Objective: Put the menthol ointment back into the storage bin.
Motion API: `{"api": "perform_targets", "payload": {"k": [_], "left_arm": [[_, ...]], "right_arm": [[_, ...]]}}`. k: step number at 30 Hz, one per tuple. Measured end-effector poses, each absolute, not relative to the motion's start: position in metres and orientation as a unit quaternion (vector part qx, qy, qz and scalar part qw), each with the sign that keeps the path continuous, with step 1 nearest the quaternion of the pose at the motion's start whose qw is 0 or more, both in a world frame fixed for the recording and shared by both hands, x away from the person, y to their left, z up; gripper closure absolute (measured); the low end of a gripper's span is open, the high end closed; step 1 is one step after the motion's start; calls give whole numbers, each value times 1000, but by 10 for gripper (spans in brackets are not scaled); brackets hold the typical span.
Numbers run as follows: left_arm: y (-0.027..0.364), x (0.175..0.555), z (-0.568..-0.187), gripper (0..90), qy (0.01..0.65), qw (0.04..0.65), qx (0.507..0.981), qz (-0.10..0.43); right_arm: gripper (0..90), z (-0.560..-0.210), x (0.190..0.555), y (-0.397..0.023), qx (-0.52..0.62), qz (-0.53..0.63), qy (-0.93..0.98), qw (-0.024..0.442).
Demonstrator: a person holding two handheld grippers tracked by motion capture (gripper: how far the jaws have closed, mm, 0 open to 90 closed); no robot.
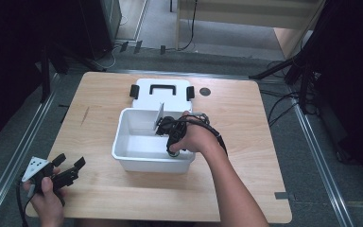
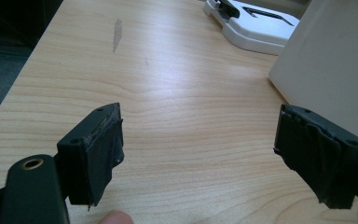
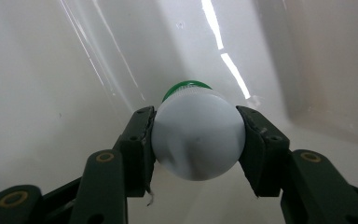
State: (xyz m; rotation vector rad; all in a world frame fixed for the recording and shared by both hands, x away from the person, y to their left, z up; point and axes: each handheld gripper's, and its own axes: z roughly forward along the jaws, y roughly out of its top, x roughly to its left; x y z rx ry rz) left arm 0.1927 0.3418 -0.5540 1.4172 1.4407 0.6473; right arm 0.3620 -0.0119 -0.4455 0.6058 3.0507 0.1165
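My right gripper (image 3: 196, 122) is shut on a white round-ended item with a green band (image 3: 198, 142), one pad on each side. It hangs low inside the white plastic bin (image 3: 51, 70). From above, the right gripper (image 1: 171, 144) reaches down into the right part of the bin (image 1: 122, 130), with the person's hand over it. The left gripper (image 1: 69, 166) rests at the table's front left corner, open. Between its two black pads (image 2: 98, 144) lies only bare wood, and the left gripper (image 2: 200, 128) stands just left of the bin wall (image 2: 326, 70).
The bin's white lid (image 1: 160, 91) with black latches lies flat behind the bin; it shows again as the lid (image 2: 256, 28). A thin white panel (image 1: 159, 116) stands upright in the bin. A black round mark (image 1: 205, 91) sits on the wooden table (image 1: 246, 142).
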Motion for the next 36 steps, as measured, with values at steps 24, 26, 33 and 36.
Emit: {"api": "perform_targets", "payload": {"k": [24, 26, 33, 36], "left_arm": [[342, 193, -554, 160, 593, 488, 583, 267], [342, 193, -554, 160, 593, 488, 583, 267], [341, 193, -554, 160, 593, 488, 582, 268], [341, 193, -554, 160, 593, 486, 583, 268]], "right_arm": [[446, -443, 361, -16, 202, 64, 977, 27], [422, -439, 362, -19, 208, 70, 975, 27], [345, -418, 360, -27, 220, 81, 972, 28], [327, -406, 358, -31, 226, 87, 970, 31]]}}
